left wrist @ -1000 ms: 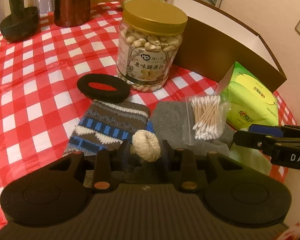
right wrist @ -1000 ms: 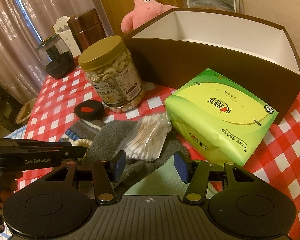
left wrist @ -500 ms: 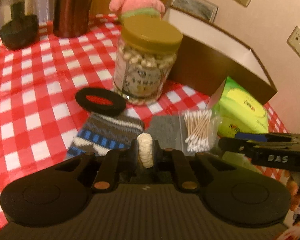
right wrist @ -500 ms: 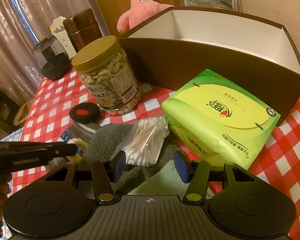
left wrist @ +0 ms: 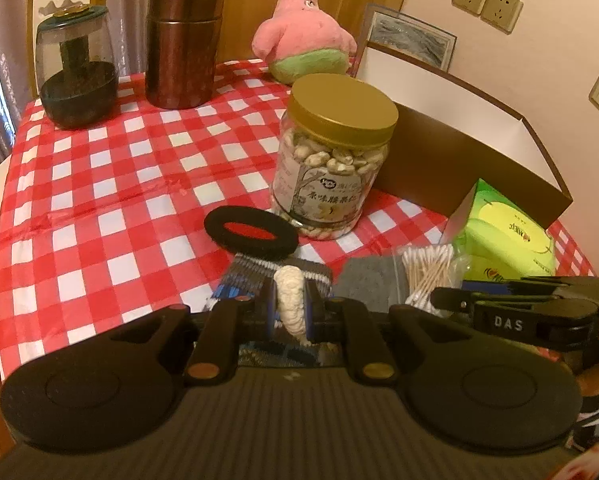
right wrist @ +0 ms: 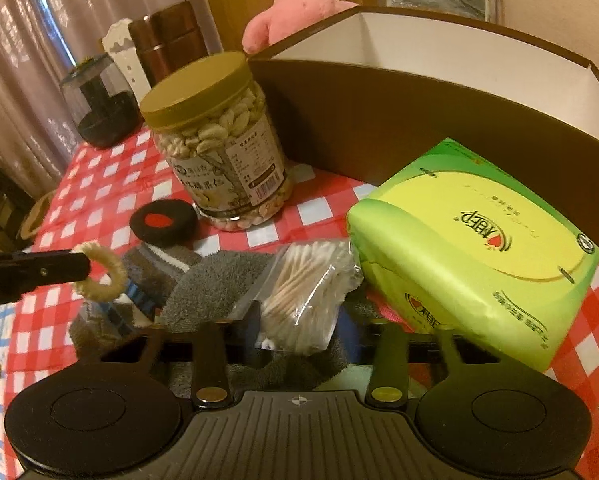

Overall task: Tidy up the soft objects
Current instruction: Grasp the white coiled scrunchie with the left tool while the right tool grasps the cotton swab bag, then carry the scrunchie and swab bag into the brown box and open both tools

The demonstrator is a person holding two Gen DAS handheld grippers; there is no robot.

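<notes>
My left gripper (left wrist: 290,307) is shut on a cream rope ring (left wrist: 290,300) and holds it above the striped knit sock (left wrist: 255,276); the ring also shows in the right wrist view (right wrist: 101,270), lifted off the table. My right gripper (right wrist: 297,326) is open, its fingers on either side of the bag of cotton swabs (right wrist: 303,292), which lies on a grey towel (right wrist: 215,284). A green tissue pack (right wrist: 471,248) lies to the right. A pink star plush (left wrist: 303,48) stands at the back.
An open brown box (right wrist: 419,120) with a white inside stands behind the tissue pack. A nut jar (left wrist: 333,160), a black-and-red disc (left wrist: 249,232), a copper canister (left wrist: 181,40) and a dark glass jar (left wrist: 75,72) stand on the red checked cloth (left wrist: 99,184).
My left gripper closed on the rope ring and lifted it off the sock. My right gripper moved forward so its fingers flank the cotton swab bag.
</notes>
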